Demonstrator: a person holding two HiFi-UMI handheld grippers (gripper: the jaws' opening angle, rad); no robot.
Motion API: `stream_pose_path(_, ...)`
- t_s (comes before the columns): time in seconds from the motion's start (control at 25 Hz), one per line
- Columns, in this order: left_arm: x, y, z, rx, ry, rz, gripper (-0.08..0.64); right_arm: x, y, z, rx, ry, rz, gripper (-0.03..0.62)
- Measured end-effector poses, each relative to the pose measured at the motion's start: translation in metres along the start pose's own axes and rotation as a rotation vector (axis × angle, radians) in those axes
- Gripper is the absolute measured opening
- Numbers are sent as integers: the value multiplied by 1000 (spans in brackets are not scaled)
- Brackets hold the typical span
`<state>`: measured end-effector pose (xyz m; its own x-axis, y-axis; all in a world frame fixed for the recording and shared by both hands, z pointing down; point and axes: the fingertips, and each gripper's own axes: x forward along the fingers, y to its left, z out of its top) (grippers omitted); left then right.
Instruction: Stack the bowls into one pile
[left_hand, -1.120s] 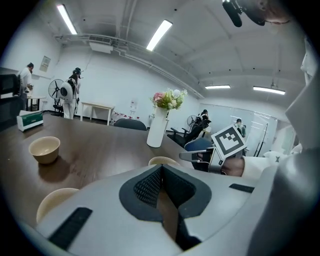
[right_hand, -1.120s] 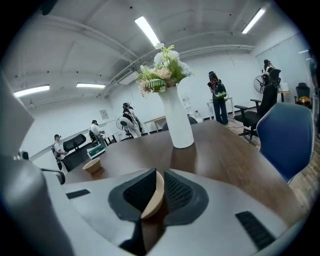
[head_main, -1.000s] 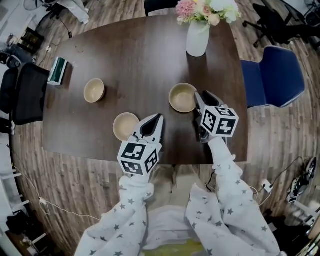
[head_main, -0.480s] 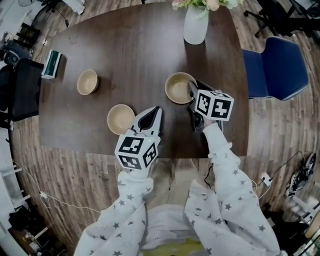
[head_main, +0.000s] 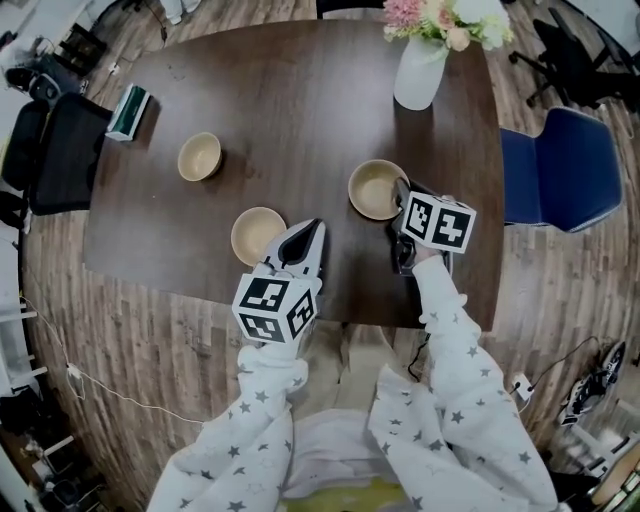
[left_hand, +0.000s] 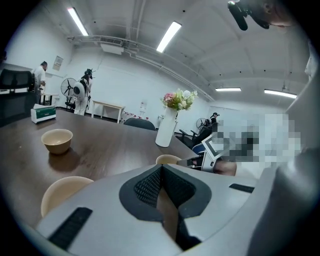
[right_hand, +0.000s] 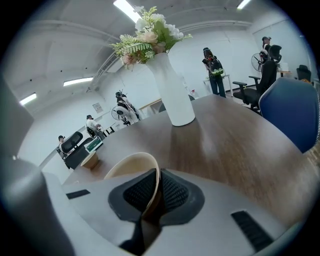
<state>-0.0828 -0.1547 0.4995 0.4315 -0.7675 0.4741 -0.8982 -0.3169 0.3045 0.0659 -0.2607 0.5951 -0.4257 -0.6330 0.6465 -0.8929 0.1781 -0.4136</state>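
Observation:
Three beige bowls stand apart on the dark wooden table (head_main: 300, 100): one far left (head_main: 200, 156), one near the front edge (head_main: 257, 234), one at the right (head_main: 378, 189). My right gripper (head_main: 403, 190) is at the right bowl's near rim. In the right gripper view its jaws are closing, with the rim of that bowl (right_hand: 131, 167) between the pads (right_hand: 172, 192), which press on it. My left gripper (head_main: 312, 232) hovers just right of the front bowl (left_hand: 65, 192), shut with nothing in it (left_hand: 161, 170).
A white vase of flowers (head_main: 418, 75) stands behind the right bowl. A green box (head_main: 128, 112) lies at the table's far left corner. A blue chair (head_main: 560, 170) is on the right and a black chair (head_main: 60, 150) on the left.
The right gripper came down onto the right bowl's near rim and its jaws closed on it. The left gripper stayed beside the front bowl.

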Motion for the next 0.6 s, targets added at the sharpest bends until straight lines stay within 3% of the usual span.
stream_pose_path(0.6,-53,46,5,-72,-89,159,26,-4,81,16,-47,-17,188,41)
